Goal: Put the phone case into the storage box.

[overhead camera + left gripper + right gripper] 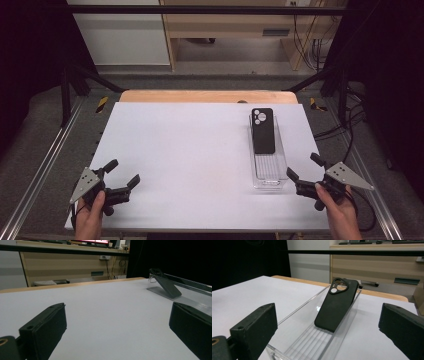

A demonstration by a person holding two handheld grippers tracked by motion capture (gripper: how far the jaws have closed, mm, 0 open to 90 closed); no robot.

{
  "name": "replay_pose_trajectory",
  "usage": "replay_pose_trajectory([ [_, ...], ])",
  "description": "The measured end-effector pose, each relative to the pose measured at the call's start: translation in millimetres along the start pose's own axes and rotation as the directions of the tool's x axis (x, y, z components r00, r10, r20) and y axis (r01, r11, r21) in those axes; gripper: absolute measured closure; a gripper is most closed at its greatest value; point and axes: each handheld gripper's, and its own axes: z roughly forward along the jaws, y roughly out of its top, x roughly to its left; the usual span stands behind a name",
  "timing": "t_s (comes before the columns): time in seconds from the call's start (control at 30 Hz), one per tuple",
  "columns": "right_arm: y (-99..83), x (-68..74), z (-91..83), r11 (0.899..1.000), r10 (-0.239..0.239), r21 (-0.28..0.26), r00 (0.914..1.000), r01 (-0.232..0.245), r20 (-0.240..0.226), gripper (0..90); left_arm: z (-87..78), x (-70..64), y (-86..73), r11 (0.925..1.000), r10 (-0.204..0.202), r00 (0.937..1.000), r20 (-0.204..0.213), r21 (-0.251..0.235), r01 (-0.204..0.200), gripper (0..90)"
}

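Inside the clear tray (270,172), a black phone case (263,131) leans tilted, both claws wide.

No readable text anywhere here: the black phone case (336,304) shows a plain back, the clear tray (294,312) is unmarked, and nothing on the white table (190,150) carries lettering.
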Motion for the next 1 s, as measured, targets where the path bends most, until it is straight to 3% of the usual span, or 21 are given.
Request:
replay_pose_trajectory([
  [0.53,-4.2,18.5,19.4,1.000,0.002,-0.012,0.9991,-0.002,-0.043,2.5,-1.1,-2.2,1.4,1.0000,0.006,1.0000,0.002,-0.005,-0.006,1.3],
  [0.8,-4.2,26.2,32.4,0.999,0.000,-0.034,0.9988,-0.002,-0.048,3.0,-4.9,-3.1,4.0,0.9996,0.004,0.9998,-0.022,-0.026,-0.005,1.2],
  [1.0,-8.1,25.8,36.8,1.000,0.011,0.008,0.9983,-0.011,-0.057,2.9,-5.2,-2.9,4.3,0.9997,0.012,0.9990,-0.042,-0.019,-0.013,1.2],
])
